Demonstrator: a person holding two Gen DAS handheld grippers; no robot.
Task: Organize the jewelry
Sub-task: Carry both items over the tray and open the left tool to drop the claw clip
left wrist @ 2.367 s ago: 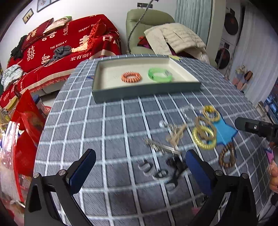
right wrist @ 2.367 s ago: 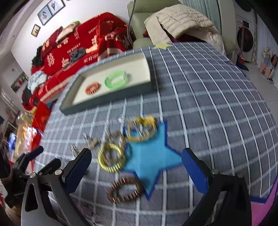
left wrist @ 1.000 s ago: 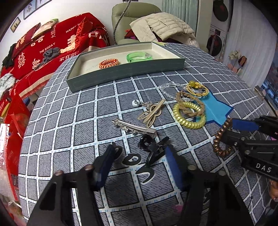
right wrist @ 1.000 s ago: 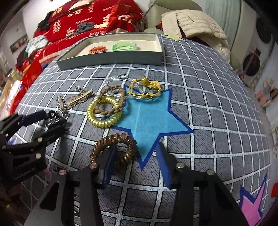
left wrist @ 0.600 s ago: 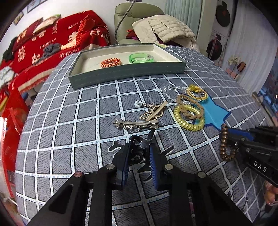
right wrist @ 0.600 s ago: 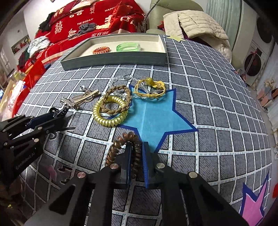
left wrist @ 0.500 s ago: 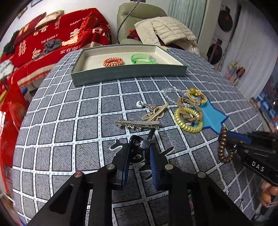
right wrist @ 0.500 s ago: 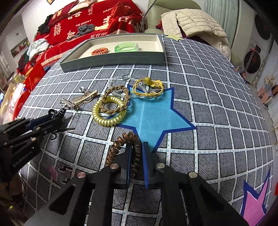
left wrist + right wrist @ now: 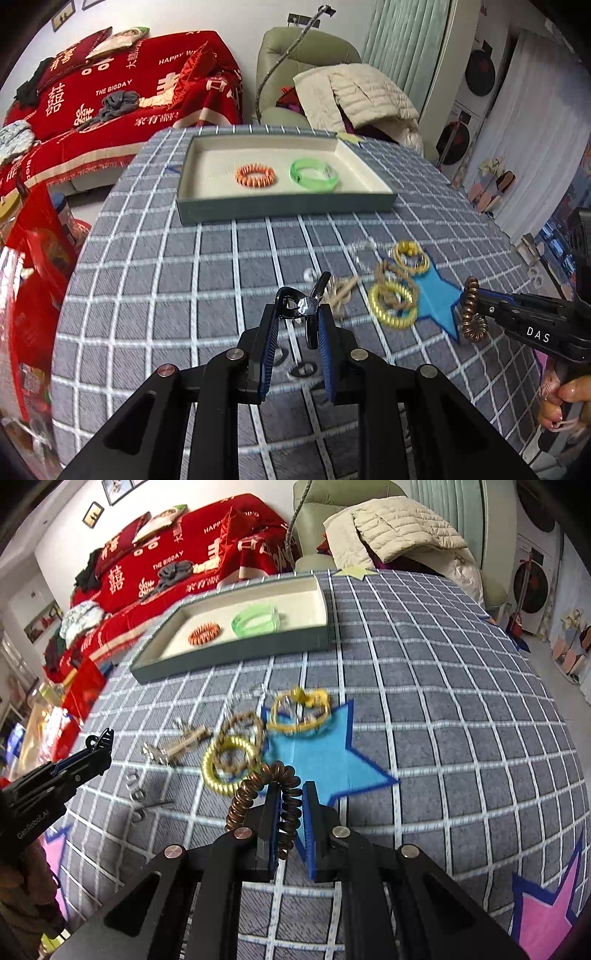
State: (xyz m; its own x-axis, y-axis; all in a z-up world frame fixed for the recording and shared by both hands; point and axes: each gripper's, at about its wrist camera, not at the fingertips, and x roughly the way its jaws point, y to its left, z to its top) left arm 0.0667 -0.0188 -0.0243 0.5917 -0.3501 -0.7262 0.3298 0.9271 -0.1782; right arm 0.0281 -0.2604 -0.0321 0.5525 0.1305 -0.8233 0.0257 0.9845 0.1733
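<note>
My left gripper [image 9: 297, 312] is shut on a black claw hair clip [image 9: 303, 304] and holds it above the checked tablecloth. My right gripper [image 9: 290, 788] is shut on a brown spiral hair tie [image 9: 266, 795], also lifted; it shows in the left wrist view [image 9: 471, 314] too. A grey tray [image 9: 284, 205] at the far side holds an orange spiral tie [image 9: 255, 175] and a green bangle [image 9: 314, 174]. On the cloth lie a yellow spiral tie [image 9: 227, 764], a brown braided band [image 9: 240, 727], a yellow cord bracelet [image 9: 299, 709] and a metal hair clip [image 9: 173, 747].
A blue star patch [image 9: 325, 760] lies under part of the jewelry; pink star patches [image 9: 546, 908] mark the near corner. Small silver pieces [image 9: 136, 786] lie at the near left. A red sofa [image 9: 110, 99] and an armchair with a jacket [image 9: 362, 92] stand beyond the table.
Both grippers have risen from the table with their items, the black clip in the left and the brown tie in the right, and both views now look more toward the tray.
</note>
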